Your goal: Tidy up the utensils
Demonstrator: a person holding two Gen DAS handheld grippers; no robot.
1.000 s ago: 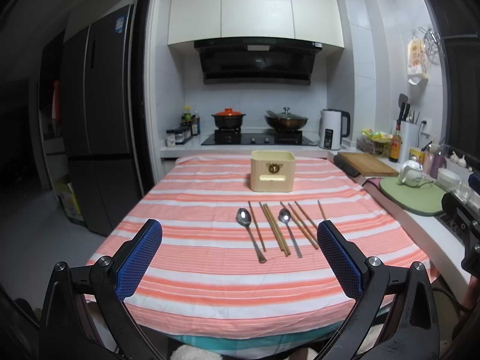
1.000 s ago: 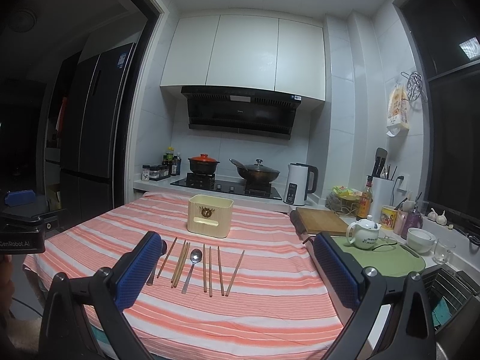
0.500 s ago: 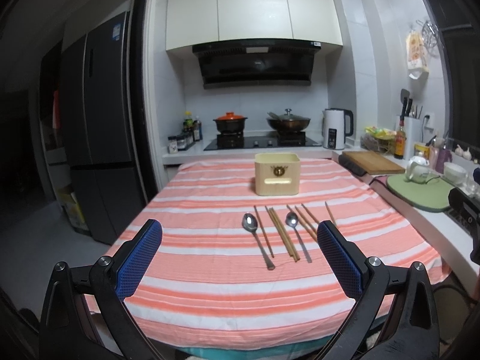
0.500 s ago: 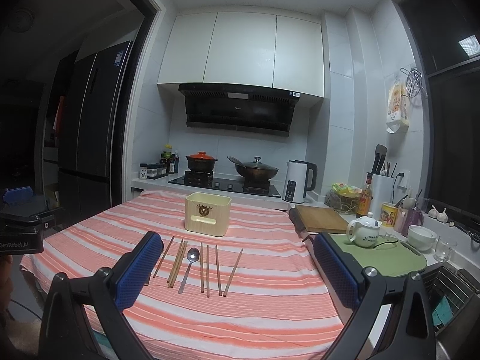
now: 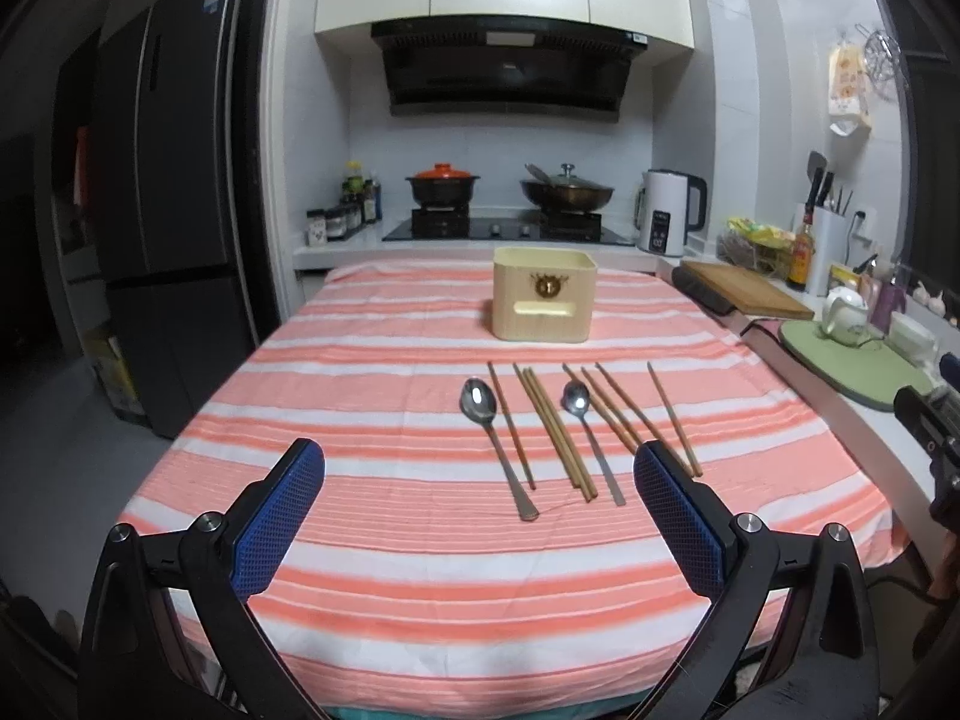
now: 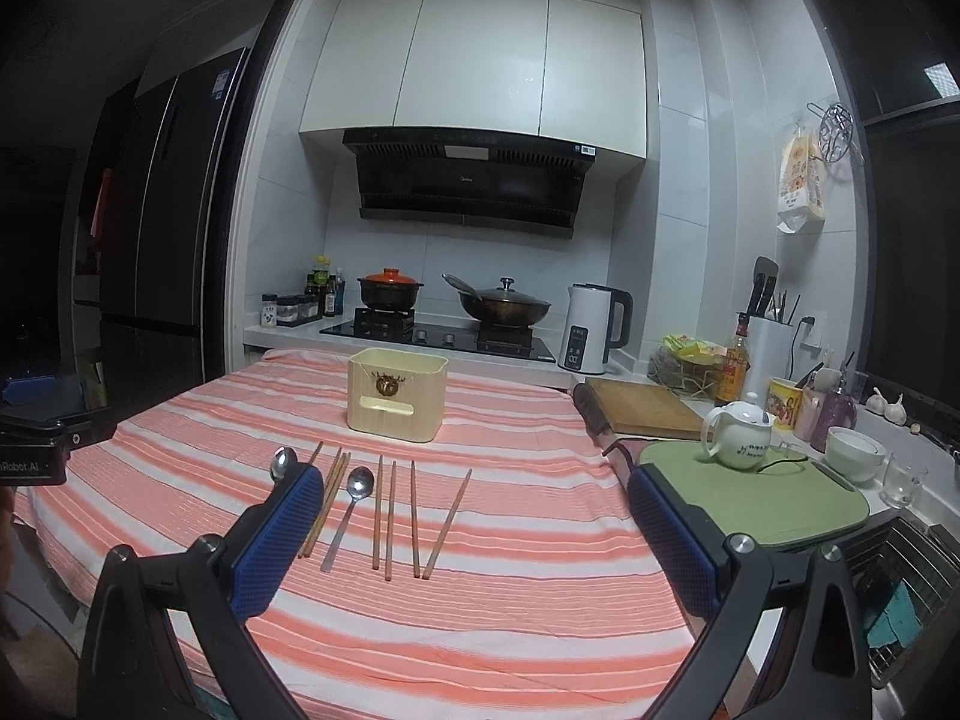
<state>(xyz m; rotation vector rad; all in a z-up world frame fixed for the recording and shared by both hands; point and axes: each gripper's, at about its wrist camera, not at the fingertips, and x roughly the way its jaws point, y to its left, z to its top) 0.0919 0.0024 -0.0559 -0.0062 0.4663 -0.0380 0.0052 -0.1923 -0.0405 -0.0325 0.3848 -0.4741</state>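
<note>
A cream utensil box [image 5: 544,293] stands on the striped tablecloth; it also shows in the right wrist view [image 6: 397,393]. In front of it lie two metal spoons [image 5: 495,440] [image 5: 591,439] and several wooden chopsticks [image 5: 557,432], side by side. In the right wrist view one spoon [image 6: 350,513] and the chopsticks [image 6: 390,516] are plain; the other spoon [image 6: 282,462] is partly behind my finger. My left gripper [image 5: 479,492] is open and empty, above the table's near part. My right gripper [image 6: 475,519] is open and empty, near the utensils' right end.
The striped table [image 5: 384,396] ends at a counter on the right with a green mat [image 6: 756,495], white teapot [image 6: 739,435], cutting board [image 6: 645,407] and bowl [image 6: 854,452]. A stove with pots and a kettle [image 6: 591,327] are behind. A fridge [image 5: 168,252] stands left.
Both grippers have moved forward and a little closer to the table; the utensils and box look larger and nearer. Both stay open. Nothing on the table has moved.
</note>
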